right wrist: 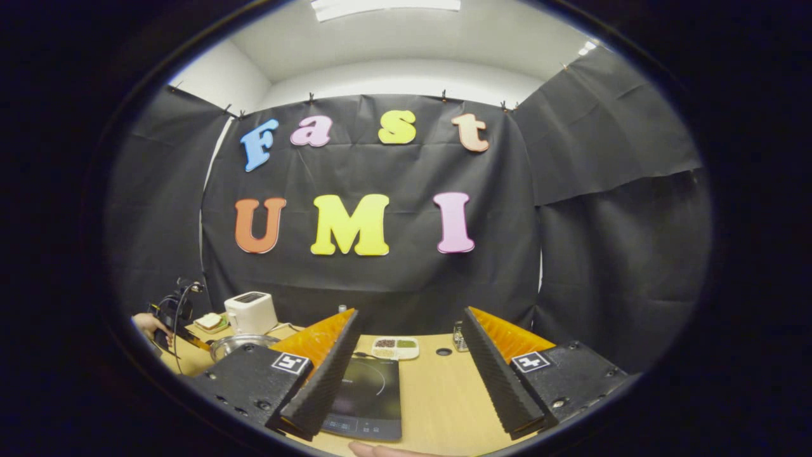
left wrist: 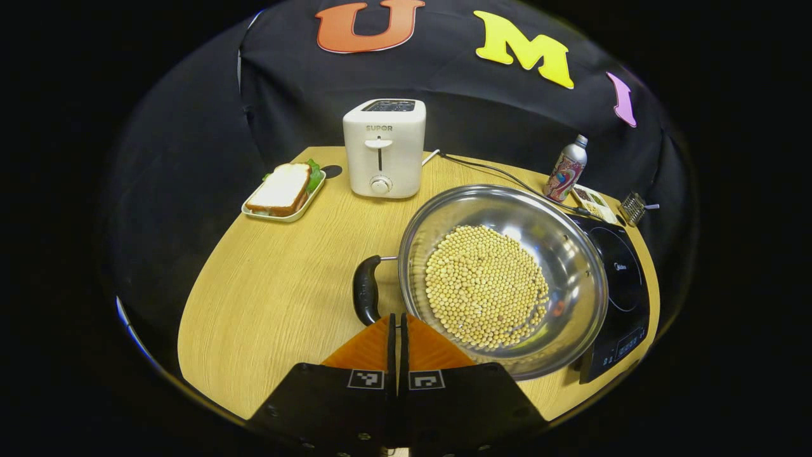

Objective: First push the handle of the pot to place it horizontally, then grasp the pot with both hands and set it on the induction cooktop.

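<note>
In the left gripper view a steel pot [left wrist: 571,254] full of pale beans [left wrist: 485,285] sits on the wooden table [left wrist: 279,298], its right side overlapping the black induction cooktop [left wrist: 618,279]. Its black handle [left wrist: 366,289] points left. My left gripper [left wrist: 396,317] is shut with nothing in it, its tips just right of and below the handle's near end. In the right gripper view my right gripper [right wrist: 409,317] is open over the cooktop [right wrist: 368,397], and the pot [right wrist: 238,344] lies far to the left.
A white toaster [left wrist: 384,149] stands at the back with a sandwich tray [left wrist: 283,192] to its left. A can [left wrist: 566,168], a snack dish [left wrist: 593,202] and a small metal grater [left wrist: 632,207] sit behind the cooktop. A cable [left wrist: 495,171] runs along the table.
</note>
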Demonstrator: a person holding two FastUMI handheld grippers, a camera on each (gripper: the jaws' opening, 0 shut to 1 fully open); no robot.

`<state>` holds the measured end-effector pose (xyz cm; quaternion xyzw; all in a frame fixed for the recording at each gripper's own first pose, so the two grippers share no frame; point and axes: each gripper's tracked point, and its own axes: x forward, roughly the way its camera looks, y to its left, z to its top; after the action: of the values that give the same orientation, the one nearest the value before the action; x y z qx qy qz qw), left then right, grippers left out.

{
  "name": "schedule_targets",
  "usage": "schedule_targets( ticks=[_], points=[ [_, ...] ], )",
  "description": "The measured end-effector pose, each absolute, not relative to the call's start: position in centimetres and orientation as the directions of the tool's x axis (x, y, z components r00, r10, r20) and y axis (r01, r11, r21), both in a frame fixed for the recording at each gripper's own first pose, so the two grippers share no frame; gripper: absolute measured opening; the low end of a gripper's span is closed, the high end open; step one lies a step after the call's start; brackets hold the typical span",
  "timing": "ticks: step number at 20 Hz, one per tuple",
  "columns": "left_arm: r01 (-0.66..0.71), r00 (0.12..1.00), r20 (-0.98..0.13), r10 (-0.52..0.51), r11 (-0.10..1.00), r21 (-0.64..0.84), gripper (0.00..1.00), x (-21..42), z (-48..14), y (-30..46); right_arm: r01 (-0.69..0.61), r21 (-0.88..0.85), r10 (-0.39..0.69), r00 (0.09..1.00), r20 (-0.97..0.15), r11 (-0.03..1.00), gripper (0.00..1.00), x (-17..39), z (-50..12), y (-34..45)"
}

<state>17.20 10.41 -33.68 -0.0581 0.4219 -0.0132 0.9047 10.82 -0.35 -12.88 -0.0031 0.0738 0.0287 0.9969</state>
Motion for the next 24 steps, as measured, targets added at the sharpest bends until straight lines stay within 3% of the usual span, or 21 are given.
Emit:
schedule_targets(
  ticks=[1, 2, 4, 5, 6, 9, 11, 12, 20, 21, 22, 23, 24],
  points=[
    [-0.026, 0.643, -0.762, -0.072, 0.993, -0.116, 0.00, 17.6, -33.8, 10.5, -0.058, -0.006, 0.057, 0.987, -0.150, 0.998, 0.96, 11.1, -13.1, -0.2],
    [-0.029, 0.644, -0.762, -0.070, 0.993, -0.115, 0.12, 18.0, -33.8, 10.7, -0.060, -0.007, 0.058, 0.986, -0.154, 0.998, 0.96, 11.2, -13.3, 0.0],
    [-0.030, 0.643, -0.763, -0.067, 0.993, -0.112, 0.11, 18.5, -33.7, 10.9, -0.065, -0.003, 0.063, 0.984, -0.165, 0.998, 0.96, 11.6, -13.7, 0.3],
    [-0.030, 0.643, -0.763, -0.066, 0.993, -0.112, 0.00, 18.7, -33.8, 11.0, -0.066, -0.002, 0.065, 0.983, -0.169, 0.998, 1.00, 11.7, -13.9, 0.5],
    [-0.031, 0.643, -0.763, -0.065, 0.993, -0.111, 0.08, 19.0, -33.8, 11.0, -0.066, -0.004, 0.064, 0.983, -0.172, 0.998, 0.96, 11.9, -14.2, 0.5],
    [-0.033, 0.642, -0.764, -0.059, 0.994, -0.104, 0.00, 19.4, -33.8, 11.2, -0.063, -0.008, 0.060, 0.981, -0.183, 0.998, 0.96, 12.2, -14.5, 0.6],
    [-0.034, 0.641, -0.766, -0.052, 0.995, -0.096, 0.00, 19.8, -34.0, 11.4, -0.061, -0.007, 0.059, 0.980, -0.192, 0.998, 1.00, 12.5, -14.8, 0.6],
    [-0.035, 0.640, -0.767, -0.049, 0.995, -0.092, 0.00, 20.0, -34.0, 11.6, -0.061, -0.008, 0.058, 0.979, -0.195, 0.998, 0.96, 12.6, -14.9, 0.7],
    [-0.080, 0.657, -0.754, 0.006, 0.995, -0.061, 0.00, 19.4, -33.0, 13.4, -0.066, -0.009, 0.062, 0.972, -0.227, 0.998, 0.96, 13.6, -15.7, 2.4],
    [-0.085, 0.670, -0.742, 0.000, 0.993, -0.077, 0.10, 19.1, -32.2, 13.4, -0.069, -0.006, 0.065, 0.970, -0.233, 0.998, 0.96, 13.8, -15.8, 2.9],
    [-0.088, 0.686, -0.728, 0.002, 0.993, -0.081, 0.11, 19.0, -31.5, 13.6, -0.073, -0.002, 0.071, 0.969, -0.238, 0.997, 1.00, 14.0, -15.9, 3.6],
    [-0.089, 0.702, -0.712, 0.006, 0.993, -0.079, 0.00, 18.7, -30.7, 13.9, -0.079, 0.002, 0.077, 0.967, -0.243, 0.997, 0.96, 14.3, -16.0, 4.2],
    [-0.091, 0.716, -0.698, 0.009, 0.993, -0.080, 0.14, 18.5, -30.0, 14.0, -0.084, 0.006, 0.082, 0.965, -0.247, 0.996, 0.96, 14.4, -16.1, 4.7]
  ],
)
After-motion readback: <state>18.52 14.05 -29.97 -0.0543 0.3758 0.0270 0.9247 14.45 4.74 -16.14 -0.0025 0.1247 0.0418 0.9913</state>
